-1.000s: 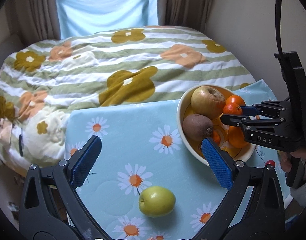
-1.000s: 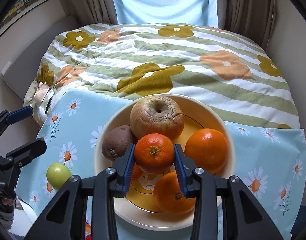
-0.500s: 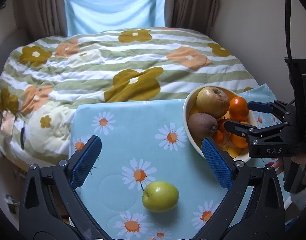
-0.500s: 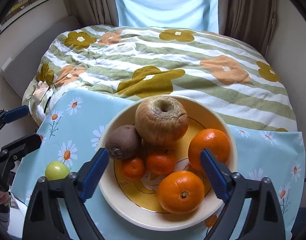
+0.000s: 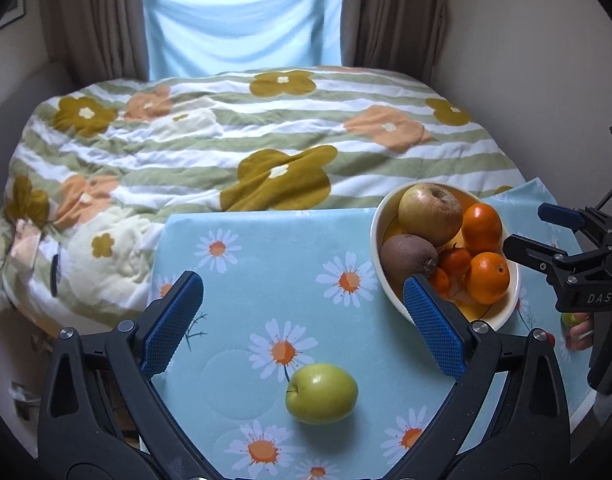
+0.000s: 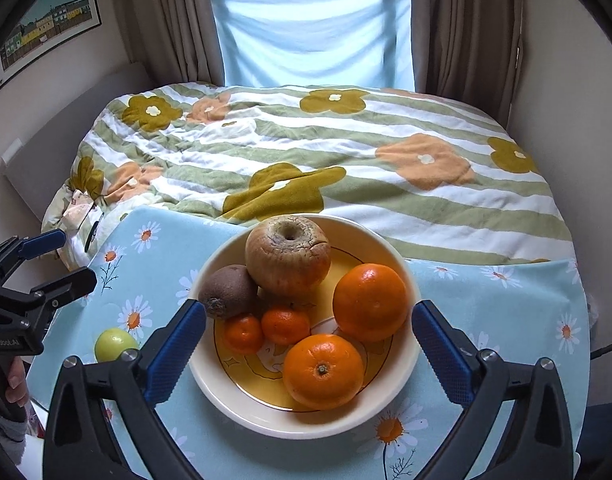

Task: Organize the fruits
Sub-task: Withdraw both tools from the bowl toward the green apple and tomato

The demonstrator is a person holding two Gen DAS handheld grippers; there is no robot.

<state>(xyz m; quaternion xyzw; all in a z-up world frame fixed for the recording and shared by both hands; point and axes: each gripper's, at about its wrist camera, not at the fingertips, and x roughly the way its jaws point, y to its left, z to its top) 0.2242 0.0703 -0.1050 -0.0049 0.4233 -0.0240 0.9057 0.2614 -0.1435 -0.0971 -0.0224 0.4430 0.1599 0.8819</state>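
Right wrist view looks down on a cream bowl (image 6: 210, 384) sitting on the daisy tablecloth (image 6: 506, 320) at the near edge of the bed (image 6: 346, 152), and most of the fruit is already gathered inside it: a wrinkled apple (image 6: 288, 254) at the far side, a brown kiwi (image 6: 228, 290) to its left, two big oranges (image 6: 370, 302) on the right and near side, and two small tangerines (image 6: 286, 325) tucked in the middle. The right gripper (image 6: 308, 350) hovers just above the near rim, its jaws opening to their widest with nothing pressed between the blue pads; the fruit below simply lies in the bowl, so I judge it has nothing left to carry here. One piece is still out: a green apple (image 5: 321, 393) rests alone on the cloth, well to the left of the bowl. From the left wrist view, the left gripper (image 5: 302, 320) hangs over that apple with its jaws spread wide and empty, pointed downward at it, which looks to me like the stance for picking it up and bringing it over to join the rest.
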